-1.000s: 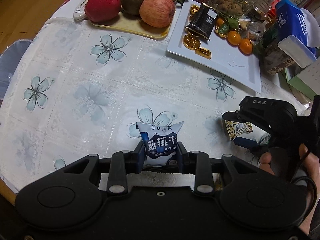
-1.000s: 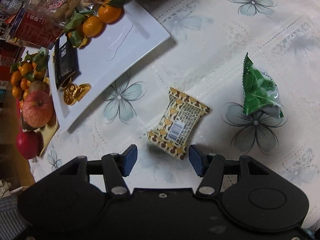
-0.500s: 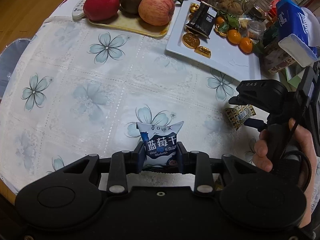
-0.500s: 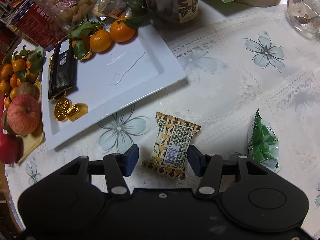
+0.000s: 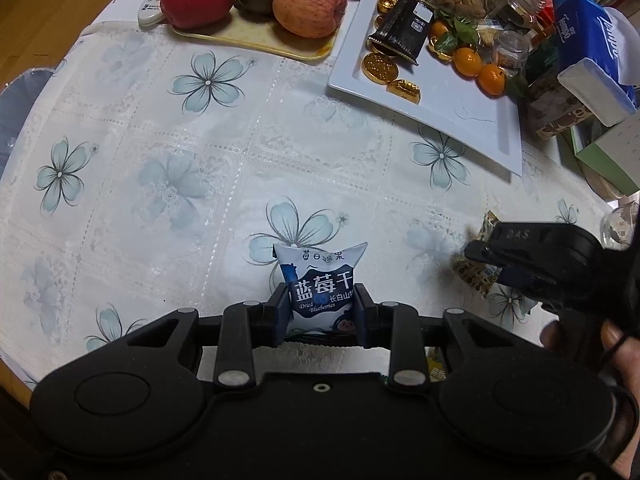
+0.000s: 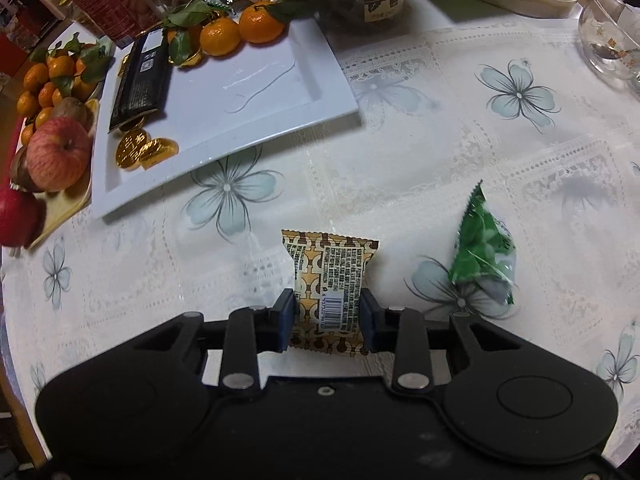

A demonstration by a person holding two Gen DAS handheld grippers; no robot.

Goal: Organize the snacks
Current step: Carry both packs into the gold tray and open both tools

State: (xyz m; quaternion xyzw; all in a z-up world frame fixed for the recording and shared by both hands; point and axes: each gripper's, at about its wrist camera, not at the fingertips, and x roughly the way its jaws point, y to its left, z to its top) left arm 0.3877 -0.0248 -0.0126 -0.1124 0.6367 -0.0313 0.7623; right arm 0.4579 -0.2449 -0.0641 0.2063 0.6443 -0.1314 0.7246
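Yellow fruit tray (image 5: 256, 42), far left: two apples, a kiwi, mandarins. White plate (image 5: 472, 100) beside it: gold foil coins (image 5: 378, 67), black packet (image 5: 402, 30), mandarins (image 5: 478, 68); its near half bare. Behind the plate: jars, tissue box (image 5: 588, 36), crowding the counter's (image 5: 160, 152) far edge. Middle of the floral cloth open. Left claw (image 5: 320, 310) closed on the blueberry packet (image 5: 320, 280). Right claw (image 6: 328, 314), jaws just closing, pinches the brown-and-gold packet (image 6: 330, 276). Green packet (image 6: 484, 248) lies just right; glass bowl (image 6: 612, 36) far right.
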